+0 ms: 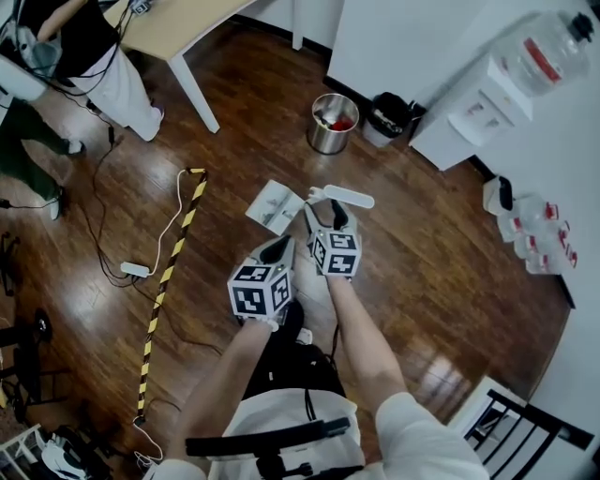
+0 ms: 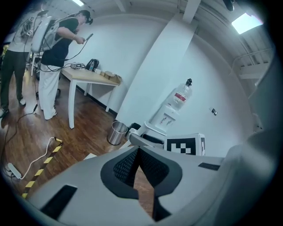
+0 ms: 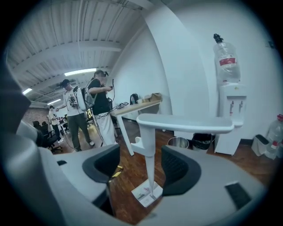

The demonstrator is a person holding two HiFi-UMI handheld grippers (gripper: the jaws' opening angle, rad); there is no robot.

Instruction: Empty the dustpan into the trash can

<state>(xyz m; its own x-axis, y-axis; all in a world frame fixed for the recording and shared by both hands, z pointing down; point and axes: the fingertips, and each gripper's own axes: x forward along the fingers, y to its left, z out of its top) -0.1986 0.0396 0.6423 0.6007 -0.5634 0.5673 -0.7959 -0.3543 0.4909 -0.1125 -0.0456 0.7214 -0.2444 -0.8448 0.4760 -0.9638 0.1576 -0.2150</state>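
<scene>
A white long-handled dustpan (image 1: pixel 275 206) stands on the wood floor just ahead of both grippers, its pan (image 3: pixel 147 194) flat on the boards. Its upright stem ends in a flat cross handle (image 3: pixel 185 122). My right gripper (image 1: pixel 330 219) is open around that stem (image 3: pixel 147 154): the stem stands between the dark pads without touching either. My left gripper (image 1: pixel 278 249) is beside it on the left, its pads (image 2: pixel 138 152) shut together on nothing. The silver trash can (image 1: pixel 332 124) stands further ahead with red litter inside; it also shows in both gripper views (image 2: pixel 117 133) (image 3: pixel 178 142).
A small black bin (image 1: pixel 387 116) and a water dispenser (image 1: pixel 478 108) stand right of the can by the wall. A wooden desk (image 1: pixel 173 28) with people near it is at the far left. A black-and-yellow striped bar (image 1: pixel 169 281), a white cable and a power strip (image 1: pixel 135 270) lie on the floor at left.
</scene>
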